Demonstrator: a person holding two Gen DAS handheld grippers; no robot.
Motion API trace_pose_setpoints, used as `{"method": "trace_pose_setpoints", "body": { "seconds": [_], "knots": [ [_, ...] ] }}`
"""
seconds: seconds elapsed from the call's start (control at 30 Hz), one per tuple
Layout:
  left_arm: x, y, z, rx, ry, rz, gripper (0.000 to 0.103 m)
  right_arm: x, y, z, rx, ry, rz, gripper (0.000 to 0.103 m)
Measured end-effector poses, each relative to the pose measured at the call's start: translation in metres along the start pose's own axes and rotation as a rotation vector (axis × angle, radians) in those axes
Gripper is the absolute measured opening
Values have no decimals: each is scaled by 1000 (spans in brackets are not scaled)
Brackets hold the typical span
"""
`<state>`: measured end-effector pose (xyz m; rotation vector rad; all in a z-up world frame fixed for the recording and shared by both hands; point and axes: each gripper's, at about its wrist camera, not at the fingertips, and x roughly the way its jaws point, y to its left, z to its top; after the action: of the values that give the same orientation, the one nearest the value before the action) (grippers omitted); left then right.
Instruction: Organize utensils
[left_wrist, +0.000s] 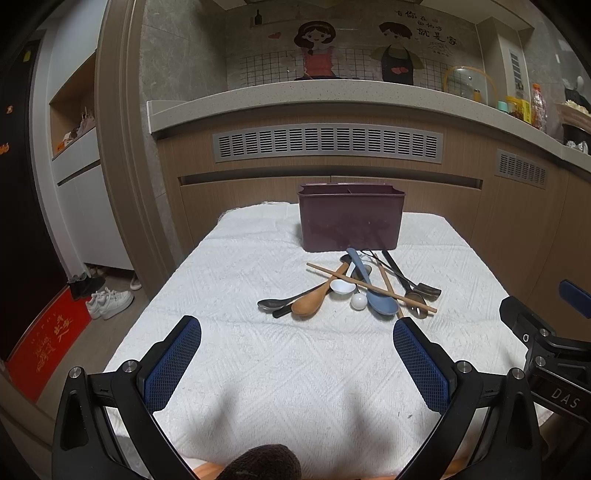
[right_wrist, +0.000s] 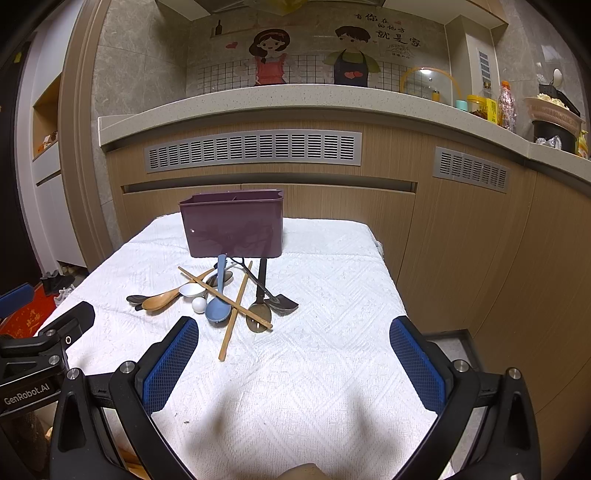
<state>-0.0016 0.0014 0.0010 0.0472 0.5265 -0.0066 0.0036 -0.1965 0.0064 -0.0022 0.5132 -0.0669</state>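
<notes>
2 views, so going one at a time.

Left wrist view: the left claw is spread wide with nothing in it, hovering low over the white-clothed surface. The utensil pile lies ahead of it, just in front of the purple caddy, which stands upright at the far end with its dividers barely visible at the rim. On top I can make out a wooden spoon, a blue spoon, a small white spoon and 1 chopstick lying across the lot. The other claw's body pokes in at the right edge.

Right wrist view: the right claw is also wide open and empty, sitting near the pile. From here the 2nd chopstick sticks out toward the camera, its near end free on the cloth. A perforated metal spoon and a dark shovel-shaped scoop lie on the right side.

Handling-wise, my guess: everything looks light and stiff. The chopsticks are thin and likely to roll or twist, so pinch mid-shaft or that free end. The white spoon is probably ceramic (chippable, slick), so take its handle gently. Metal handles look slippery. Peel from the top, or the tangle drags along.
</notes>
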Motion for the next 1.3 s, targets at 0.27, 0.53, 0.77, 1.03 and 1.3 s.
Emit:
{"method": "trace_pose_setpoints", "body": {
  "seconds": [0.27,0.53,0.77,1.03,1.3],
  "knots": [
    [-5,-1,2,4,-6,-5,103,0,0,0,1,0,1,103],
    [-6,-1,3,4,-3,-4,103,1,0,-1,0,1,1,103],
    [-4,0,3,2,0,-6,103,1,0,-1,1,5,1,103],
    [-1,-1,3,6,11,-10,103,4,0,-2,2,8,4,103],
    [10,-3,1,21,38,-21,103,8,0,-2,0,16,7,103]
  ]
}}
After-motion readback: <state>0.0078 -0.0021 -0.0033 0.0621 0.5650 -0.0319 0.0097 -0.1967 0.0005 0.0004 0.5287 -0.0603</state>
